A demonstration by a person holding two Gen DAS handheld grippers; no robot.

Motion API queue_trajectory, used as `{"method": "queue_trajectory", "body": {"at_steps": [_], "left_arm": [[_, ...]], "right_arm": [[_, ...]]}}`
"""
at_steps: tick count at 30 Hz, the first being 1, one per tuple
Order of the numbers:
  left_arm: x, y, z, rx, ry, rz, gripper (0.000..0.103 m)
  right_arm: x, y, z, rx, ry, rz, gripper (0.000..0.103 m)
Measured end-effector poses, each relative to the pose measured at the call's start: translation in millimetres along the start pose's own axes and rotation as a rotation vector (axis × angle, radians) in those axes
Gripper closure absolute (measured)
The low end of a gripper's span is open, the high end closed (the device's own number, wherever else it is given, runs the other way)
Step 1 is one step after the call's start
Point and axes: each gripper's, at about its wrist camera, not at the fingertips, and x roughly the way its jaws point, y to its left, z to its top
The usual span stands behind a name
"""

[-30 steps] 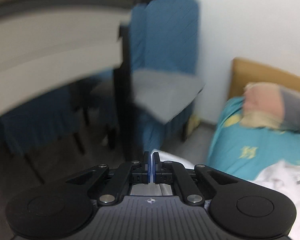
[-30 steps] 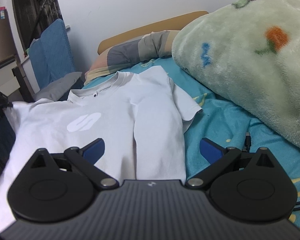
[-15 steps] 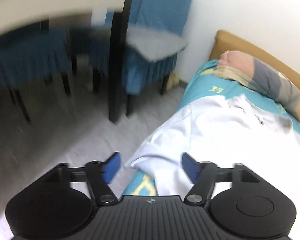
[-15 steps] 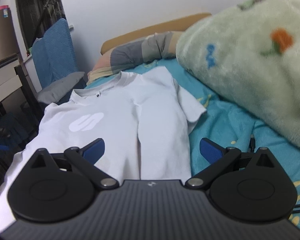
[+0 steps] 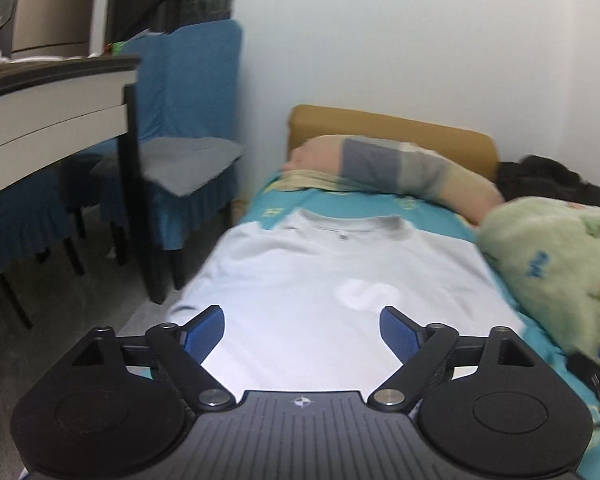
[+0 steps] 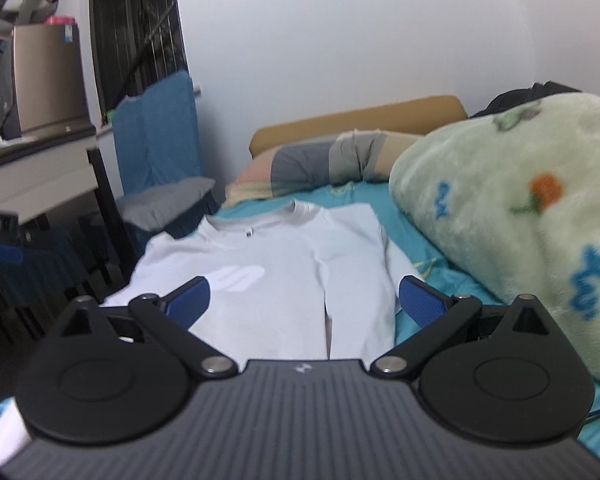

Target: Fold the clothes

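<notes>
White T-shirt (image 5: 320, 280) lies flat on the bed, front up, collar toward the headboard (image 5: 392, 132). Pale logo sits mid-chest. In the right wrist view the shirt (image 6: 268, 272) shows its right side already folded in over the body, a vertical seam-like edge running down the front, sleeve tip poking out onto the teal sheet (image 6: 404, 224). Shirt's left edge hangs near the mattress edge on the floor side.

Left gripper (image 5: 302, 328): jaws have just been opening and now stand wide apart, blue pads clear of the fabric, nothing between them. It hovers over the lower half of the shirt, pointing along it toward the collar.

Right gripper (image 6: 305, 298): jaws spread wide, nothing clamped, pads apart above the shirt's hem area. Contact with the cloth cannot be told, looks apart.

Around it: striped pillow (image 5: 384, 172) lies across the head of the bed, just beyond the collar. Pale green fleece blanket (image 6: 512, 224) with orange and blue prints is bunched on the right side of the bed, beside the shirt, touching or nearly touching its sleeve side. Dark bundle behind the blanket at the wall, too blurred to identify.

Off the bed to the left: blue covered chair (image 5: 188, 120) with a grey cushion (image 5: 188, 160), and a white desk (image 5: 40, 108) with dark legs. Plain white wall behind.
</notes>
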Motion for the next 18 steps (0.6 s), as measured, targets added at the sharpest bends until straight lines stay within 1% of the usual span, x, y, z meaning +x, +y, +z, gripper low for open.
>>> {"method": "queue_trajectory", "body": {"at_steps": [1,3,5,8,10,13,18], "left_arm": [[-7,-7,-3,-0.015,0.006,-0.01,0.011],[-18,-20,-13,-0.039,0.013,-0.028,0.003],[-28,-33,-25,-0.058,0.015,-0.042,0.001],[-40,-53,-44,0.002,0.021,-0.049,0.001],[-41,-60,-51,0.054,0.022,-0.058,0.001],[-43,-68,-55,0.107,0.0,-0.041,0.0],[-38,-59,-52,0.061,-0.006,-0.042,0.0]], "right_arm": [[-5,-1,3,0.012,-0.01,0.002,0.0],[-16,-4,9,0.033,-0.032,0.004,0.0],[-25,-5,13,0.038,-0.049,0.004,0.0],[-28,-5,13,0.02,-0.052,-0.008,0.0],[-27,-6,10,0.021,-0.039,-0.011,0.0],[-24,-5,8,0.011,-0.029,-0.008,0.0],[-21,-4,6,0.004,-0.022,-0.003,0.0]]}}
